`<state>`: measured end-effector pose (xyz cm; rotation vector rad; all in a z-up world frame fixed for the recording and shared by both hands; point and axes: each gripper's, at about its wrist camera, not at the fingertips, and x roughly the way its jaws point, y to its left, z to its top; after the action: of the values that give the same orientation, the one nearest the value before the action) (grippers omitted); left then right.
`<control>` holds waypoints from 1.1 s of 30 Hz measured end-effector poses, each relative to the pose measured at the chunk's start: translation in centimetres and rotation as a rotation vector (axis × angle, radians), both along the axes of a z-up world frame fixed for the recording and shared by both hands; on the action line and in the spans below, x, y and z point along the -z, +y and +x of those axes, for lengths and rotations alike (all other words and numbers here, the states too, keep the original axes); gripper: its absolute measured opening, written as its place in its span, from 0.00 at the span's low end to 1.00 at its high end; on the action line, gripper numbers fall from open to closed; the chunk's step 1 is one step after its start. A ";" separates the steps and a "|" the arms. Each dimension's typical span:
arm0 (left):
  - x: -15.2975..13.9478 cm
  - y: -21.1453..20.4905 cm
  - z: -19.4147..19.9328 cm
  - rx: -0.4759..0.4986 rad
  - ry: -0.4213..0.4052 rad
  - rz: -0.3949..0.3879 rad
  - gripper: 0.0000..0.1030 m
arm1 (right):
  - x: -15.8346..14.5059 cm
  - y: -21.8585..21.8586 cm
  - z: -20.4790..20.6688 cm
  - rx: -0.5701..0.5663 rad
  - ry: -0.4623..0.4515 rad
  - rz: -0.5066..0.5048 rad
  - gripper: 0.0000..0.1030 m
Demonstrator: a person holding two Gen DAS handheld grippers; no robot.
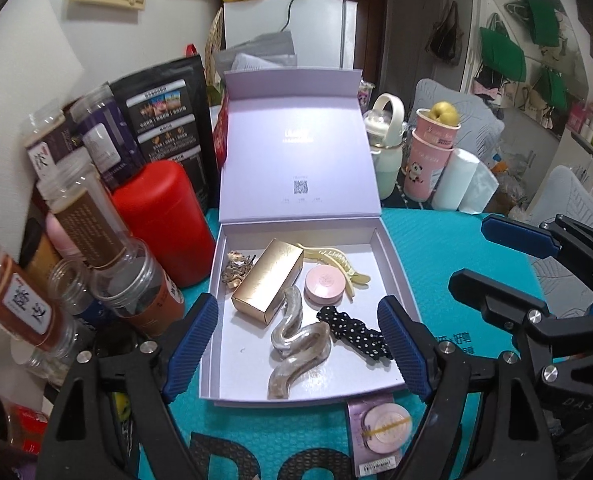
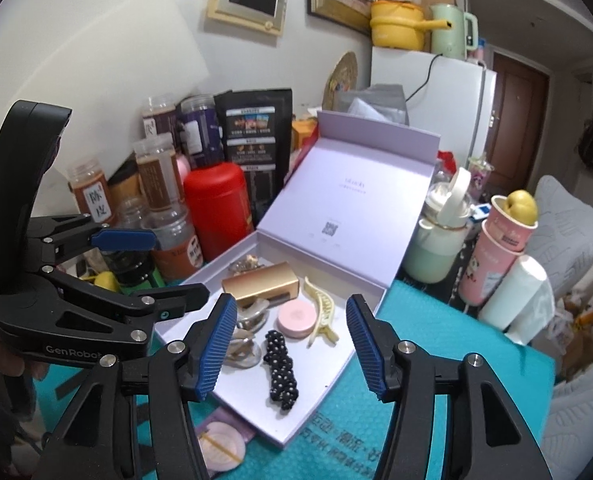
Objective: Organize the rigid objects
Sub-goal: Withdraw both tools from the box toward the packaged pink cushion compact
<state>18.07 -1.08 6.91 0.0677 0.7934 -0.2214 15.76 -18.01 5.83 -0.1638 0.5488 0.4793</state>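
An open lilac box (image 1: 400, 280) (image 2: 336, 364) lies on the teal mat with its lid up. Inside are a gold carton (image 1: 267, 282) (image 2: 260, 284), a pink round compact (image 1: 323, 285) (image 2: 295, 318), a cream claw clip (image 1: 336, 266) (image 2: 320, 316), a silver wavy clip (image 1: 296, 344) (image 2: 248, 344), a black dotted scrunchie (image 1: 354, 336) (image 2: 281, 372) and a small gold-brown clip (image 1: 238, 270) (image 2: 246, 262). A packaged powder puff (image 1: 378, 436) (image 2: 220, 446) lies on the mat before the box. My left gripper (image 1: 296, 348) is open and empty over the box's near edge. My right gripper (image 2: 290, 346) is open and empty over the box.
Jars (image 1: 92, 216) (image 2: 156, 176), a red canister (image 1: 162, 220) (image 2: 218, 208) and a black pouch (image 1: 164, 120) crowd the left. A mint bottle (image 1: 384, 148) (image 2: 440, 240), pink cups with a pear (image 1: 432, 156) (image 2: 500, 248) and a white roll (image 1: 456, 180) (image 2: 512, 300) stand right.
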 end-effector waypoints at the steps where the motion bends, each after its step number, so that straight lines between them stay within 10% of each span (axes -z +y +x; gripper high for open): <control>1: -0.4 0.0 -0.6 0.001 -0.011 -0.004 0.92 | -0.3 -0.2 -0.6 0.003 -0.008 0.005 0.56; 33: 0.5 0.7 -12.8 0.062 -0.080 -0.003 0.98 | 2.3 -2.4 -13.2 0.037 -0.038 0.049 0.65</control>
<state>5.29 -0.40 6.40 0.0982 0.7120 -0.2770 2.58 -20.37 3.49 -0.1158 0.5020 0.4524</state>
